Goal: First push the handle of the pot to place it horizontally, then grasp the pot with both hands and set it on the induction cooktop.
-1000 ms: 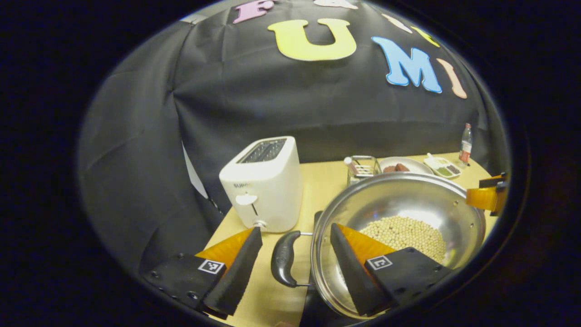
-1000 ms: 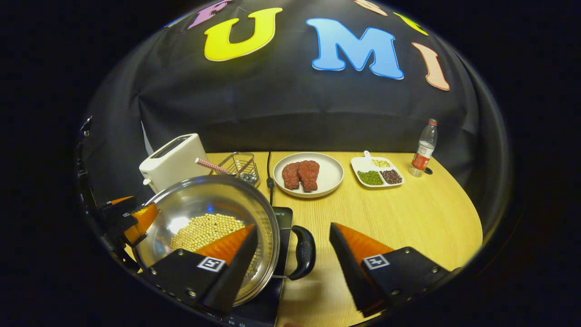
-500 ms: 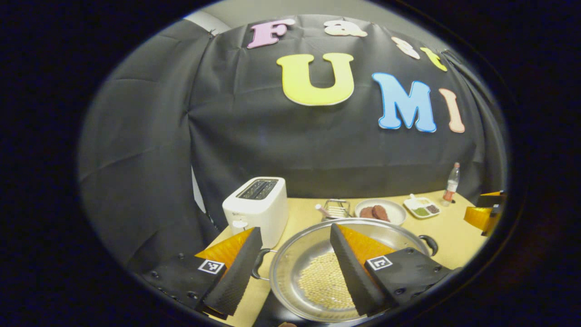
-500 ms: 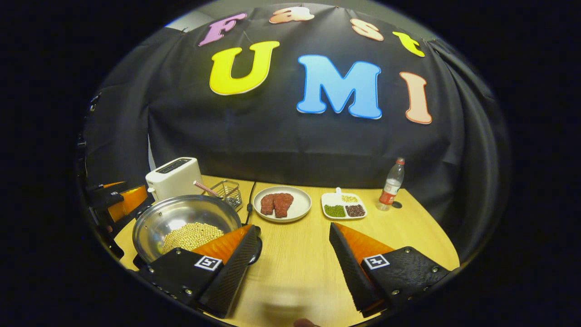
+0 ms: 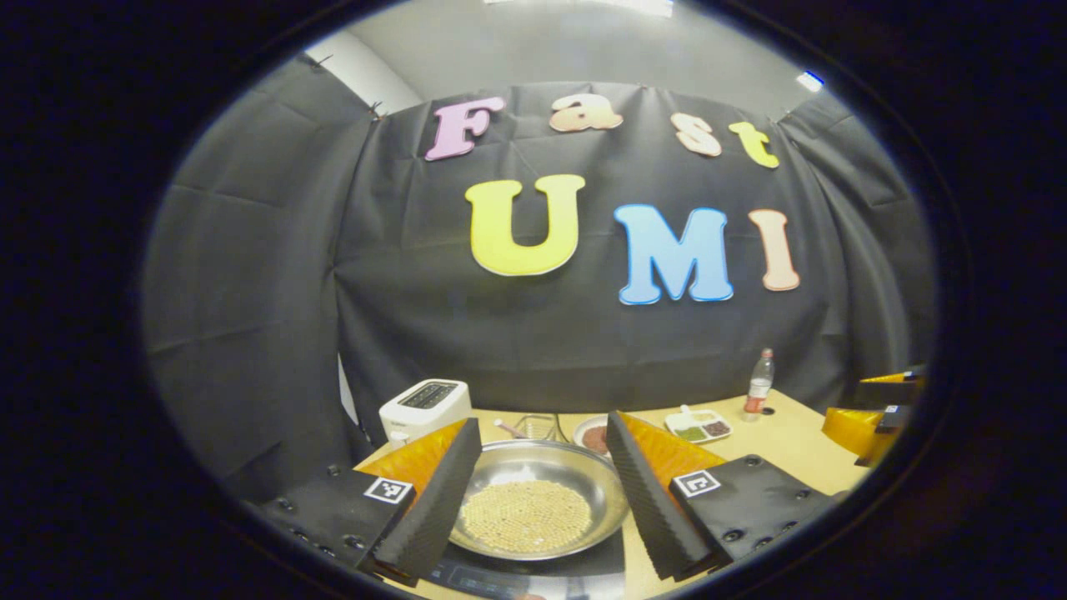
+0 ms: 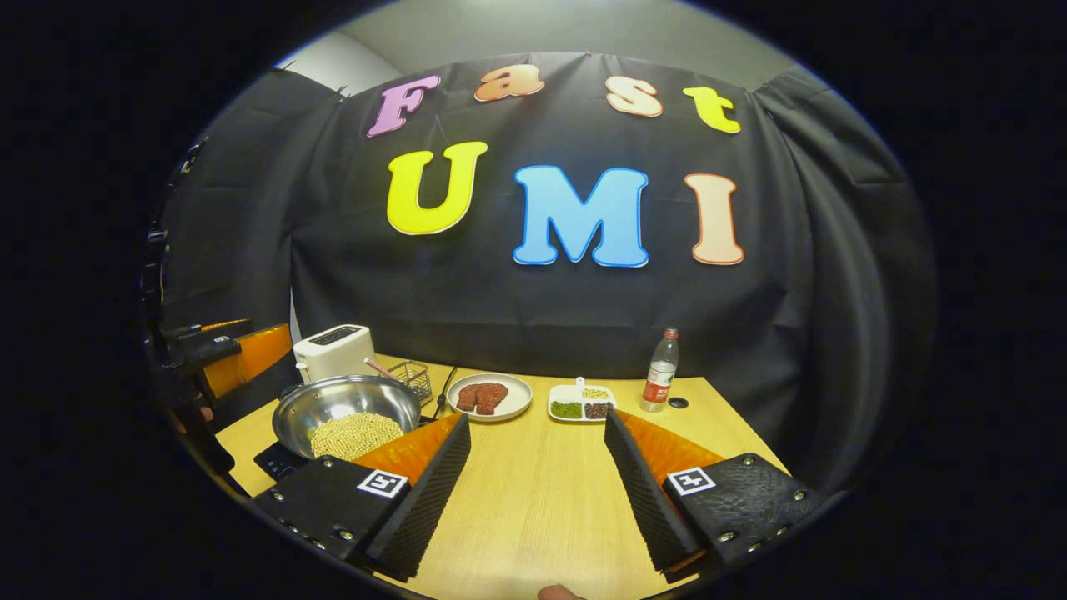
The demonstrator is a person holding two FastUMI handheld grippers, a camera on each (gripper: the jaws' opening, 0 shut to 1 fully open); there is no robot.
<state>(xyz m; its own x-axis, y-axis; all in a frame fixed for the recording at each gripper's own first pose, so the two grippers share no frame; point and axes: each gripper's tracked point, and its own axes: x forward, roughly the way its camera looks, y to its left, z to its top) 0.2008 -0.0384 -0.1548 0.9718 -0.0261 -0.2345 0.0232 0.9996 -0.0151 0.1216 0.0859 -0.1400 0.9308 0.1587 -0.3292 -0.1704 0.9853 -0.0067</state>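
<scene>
Pot [image 6: 348,414]: steel, holding pale beans, seated on the induction cooktop [image 6: 279,457]; ahead-left of the right gripper [image 6: 533,483], directly ahead and below the left gripper [image 5: 542,487].
Left gripper: jaws spread, empty, raised clear of the rim.
Right gripper: jaws spread, empty, over bare desk [image 6: 533,500].
Beyond the pot: toaster [image 6: 335,351], plate of meat [image 6: 489,396], divided dish [image 6: 582,403], bottle [image 6: 660,381].
Step, as judged: placement looks done; retreat straight back, jaws wide, avoiding any nudge to the pot.

Both views raised, facing back wall; share pot [image 5: 533,500], table [image 6: 533,500].
</scene>
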